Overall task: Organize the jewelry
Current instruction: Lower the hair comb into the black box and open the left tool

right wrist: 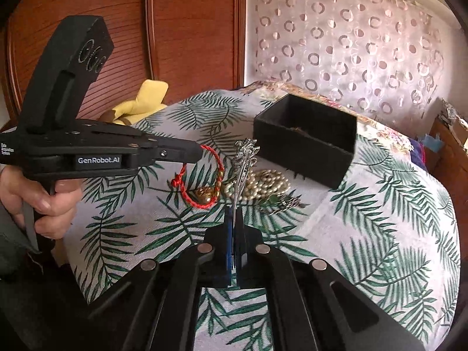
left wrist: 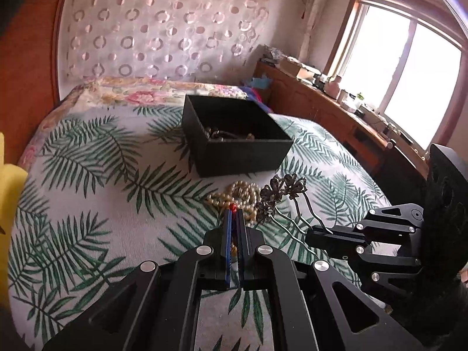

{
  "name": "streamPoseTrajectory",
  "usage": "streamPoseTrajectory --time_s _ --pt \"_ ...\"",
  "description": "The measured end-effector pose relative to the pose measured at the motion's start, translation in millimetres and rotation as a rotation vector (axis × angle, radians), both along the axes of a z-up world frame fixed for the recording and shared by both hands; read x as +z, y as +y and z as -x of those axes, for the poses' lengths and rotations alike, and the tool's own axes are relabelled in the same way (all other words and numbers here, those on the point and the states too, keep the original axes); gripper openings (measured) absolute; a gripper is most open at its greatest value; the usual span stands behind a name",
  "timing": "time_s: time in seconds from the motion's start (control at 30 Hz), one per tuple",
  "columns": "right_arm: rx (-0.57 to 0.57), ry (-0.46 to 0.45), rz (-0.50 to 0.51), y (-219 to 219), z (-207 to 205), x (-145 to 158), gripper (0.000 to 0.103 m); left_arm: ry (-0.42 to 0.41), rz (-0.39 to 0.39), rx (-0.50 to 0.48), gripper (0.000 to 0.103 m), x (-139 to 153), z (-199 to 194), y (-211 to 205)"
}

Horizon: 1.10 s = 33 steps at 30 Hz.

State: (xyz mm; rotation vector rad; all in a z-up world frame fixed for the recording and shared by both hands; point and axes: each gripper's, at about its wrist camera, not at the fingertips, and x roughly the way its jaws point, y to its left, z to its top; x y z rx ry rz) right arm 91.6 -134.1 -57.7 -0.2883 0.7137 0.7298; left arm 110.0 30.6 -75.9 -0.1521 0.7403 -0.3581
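Note:
My left gripper [left wrist: 233,211] is shut on a red cord bracelet [right wrist: 204,181], which hangs from its tip [right wrist: 199,149] just above the bedspread; a gold charm dangles at its low end. My right gripper [right wrist: 234,209] is shut on the prongs of a silver flower hairpin [right wrist: 245,158], whose flower head [left wrist: 279,193] is raised over a heap of pearl necklace [right wrist: 264,184]. In the left wrist view the right gripper [left wrist: 314,232] comes in from the right, beside the pearls [left wrist: 239,194]. An open black box [left wrist: 234,134] with jewelry in it stands behind the heap.
A leaf-print bedspread [right wrist: 380,234] covers the bed. A yellow soft object [right wrist: 143,99] lies at the bed's far left edge by a wooden wardrobe [right wrist: 175,29]. A cluttered wooden dresser [left wrist: 336,102] runs under the window. A hand [right wrist: 44,201] holds the left gripper's handle.

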Motion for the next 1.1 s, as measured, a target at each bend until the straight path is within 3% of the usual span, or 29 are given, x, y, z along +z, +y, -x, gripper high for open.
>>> streamPoseTrajectory --time_s 0.37,0.63,1.1 --pt "-0.055 -0.072 -0.025 -23.2 -22.3 35.2 0.002 -0.082 -0.044 -0.007 0.002 34.8 -9.4 -11.5" --pt "-0.085 -0.112 -0.017 -26.9 -60.0 54.5 0.002 -0.124 -0.075 -0.013 0.002 54.9 -24.0 -21.5" --pt "-0.134 -0.061 0.014 -13.0 -131.7 33.7 0.002 -0.122 -0.125 0.01 0.002 58.0 -54.3 -26.8"
